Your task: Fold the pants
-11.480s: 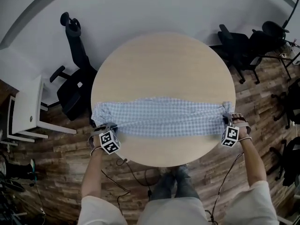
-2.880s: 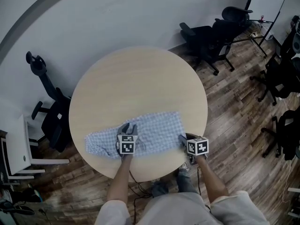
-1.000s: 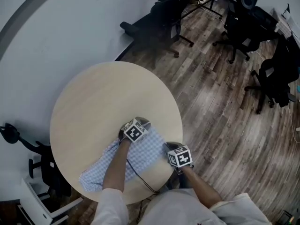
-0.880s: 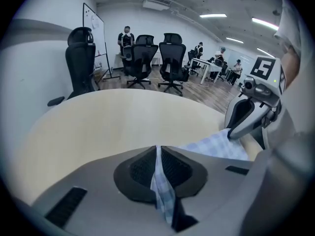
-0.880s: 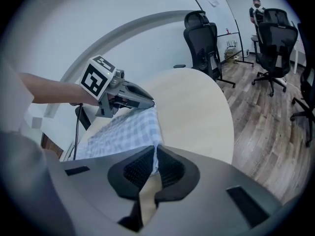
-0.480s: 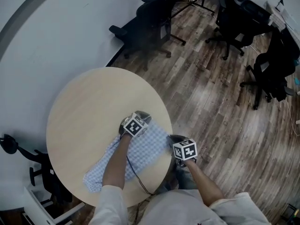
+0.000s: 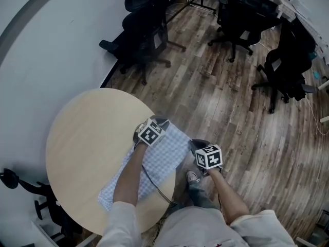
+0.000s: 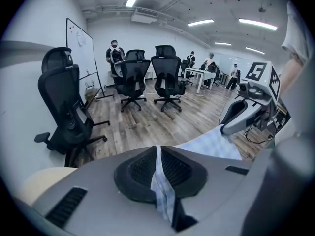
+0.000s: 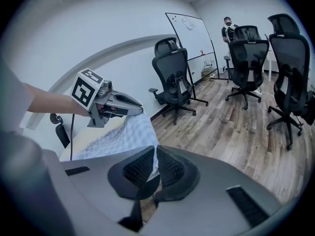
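The blue-and-white checked pants lie folded along the right side of the round beige table. Their near end is stretched between my two grippers at the table's right edge. My left gripper is shut on one corner of that end, and the cloth shows pinched between its black pads. My right gripper hangs just off the table over the floor, shut on the other corner. Each gripper appears in the other's view: the right gripper and the left gripper, with checked cloth spanning between them.
Black office chairs stand on the wooden floor beyond the table, with more at the right. A whiteboard and several people are far back. A cable trails along my left arm.
Both grippers have carried the held end of the pants rightward to the table's right edge, slightly higher. The head view has swung toward the chairs and floor.
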Available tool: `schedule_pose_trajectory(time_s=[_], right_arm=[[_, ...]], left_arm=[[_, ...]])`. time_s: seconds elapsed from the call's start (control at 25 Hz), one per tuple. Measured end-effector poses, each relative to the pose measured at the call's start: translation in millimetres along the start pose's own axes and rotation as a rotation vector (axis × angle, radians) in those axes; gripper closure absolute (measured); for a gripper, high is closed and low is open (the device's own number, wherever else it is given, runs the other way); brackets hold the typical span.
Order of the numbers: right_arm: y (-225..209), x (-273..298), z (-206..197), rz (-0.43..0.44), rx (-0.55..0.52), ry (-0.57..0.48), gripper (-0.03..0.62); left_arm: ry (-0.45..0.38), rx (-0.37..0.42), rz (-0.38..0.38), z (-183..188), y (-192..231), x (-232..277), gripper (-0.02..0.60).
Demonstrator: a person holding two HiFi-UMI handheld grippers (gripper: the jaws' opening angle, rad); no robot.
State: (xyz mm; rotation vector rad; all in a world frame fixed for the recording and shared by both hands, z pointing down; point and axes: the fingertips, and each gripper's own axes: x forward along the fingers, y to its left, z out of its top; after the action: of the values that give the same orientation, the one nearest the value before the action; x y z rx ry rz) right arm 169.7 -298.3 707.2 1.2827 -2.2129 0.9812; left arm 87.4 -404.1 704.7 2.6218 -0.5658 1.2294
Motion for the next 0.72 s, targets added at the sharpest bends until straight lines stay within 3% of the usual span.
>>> schedule_pose_trajectory(time_s=[0.36, 0.72], right_arm=[[62.5, -30.8, 17.3, 0.038, -0.089, -0.1, 0.559], [207.7, -62.3, -4.8, 0.145, -0.277, -0.157, 0.559]], left_arm=[[-0.087, -0.057, 0.084, -13.9, -4.7, -72.0, 0.532], [-0.18, -0.127, 0.224, -74.0, -28.6, -190.9, 0.532]])
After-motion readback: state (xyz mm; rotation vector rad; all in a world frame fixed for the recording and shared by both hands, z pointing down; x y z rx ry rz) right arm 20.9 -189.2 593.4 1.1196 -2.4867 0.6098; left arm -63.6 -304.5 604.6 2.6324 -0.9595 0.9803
